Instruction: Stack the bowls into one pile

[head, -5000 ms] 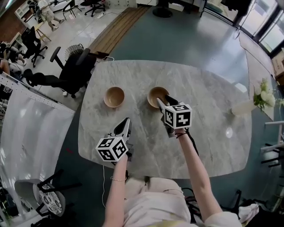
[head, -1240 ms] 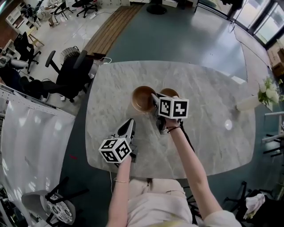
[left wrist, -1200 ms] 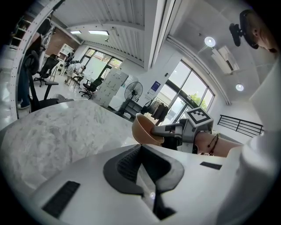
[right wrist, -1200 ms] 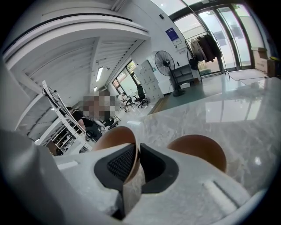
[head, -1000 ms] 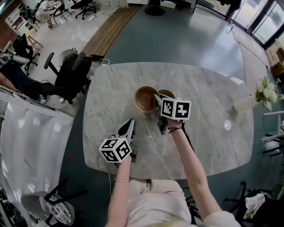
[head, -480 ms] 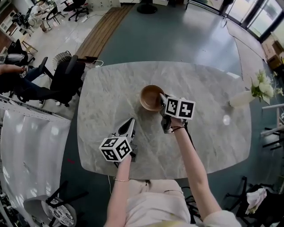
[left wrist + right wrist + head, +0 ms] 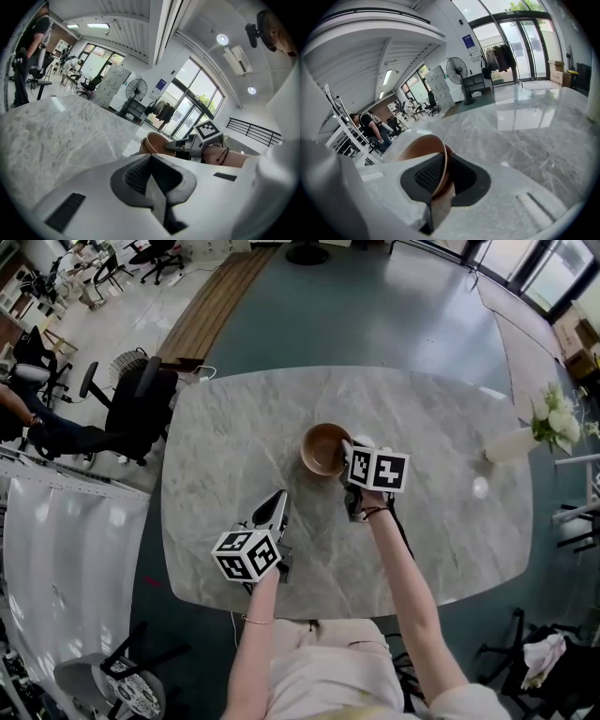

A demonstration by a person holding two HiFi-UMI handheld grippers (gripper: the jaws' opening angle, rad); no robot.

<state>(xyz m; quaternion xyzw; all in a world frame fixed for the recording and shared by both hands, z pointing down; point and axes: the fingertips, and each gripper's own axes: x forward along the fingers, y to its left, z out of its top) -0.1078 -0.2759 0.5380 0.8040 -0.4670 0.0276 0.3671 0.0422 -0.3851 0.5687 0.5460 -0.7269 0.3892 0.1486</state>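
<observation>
A brown wooden bowl (image 7: 322, 448) is near the middle of the marble table (image 7: 431, 521). My right gripper (image 7: 345, 450) is shut on its right rim. In the right gripper view the thin rim (image 7: 440, 164) runs between the two pads. A second bowl (image 7: 143, 146) shows in the left gripper view as an outer rim just under the held bowl (image 7: 157, 139), so the two look nested. In the head view the lower bowl is hidden. My left gripper (image 7: 277, 498) hovers over the table's near left, shut and empty, pointing toward the bowls.
A pale vase with white flowers (image 7: 525, 437) stands at the table's right edge. A small round glassy object (image 7: 480, 488) lies left of it. Black office chairs (image 7: 131, 399) stand off the table's left side. The person's arms reach in from the near edge.
My right gripper carried the bowl rightward and down over the second bowl, which now no longer shows in the head view. The left gripper drifted only slightly.
</observation>
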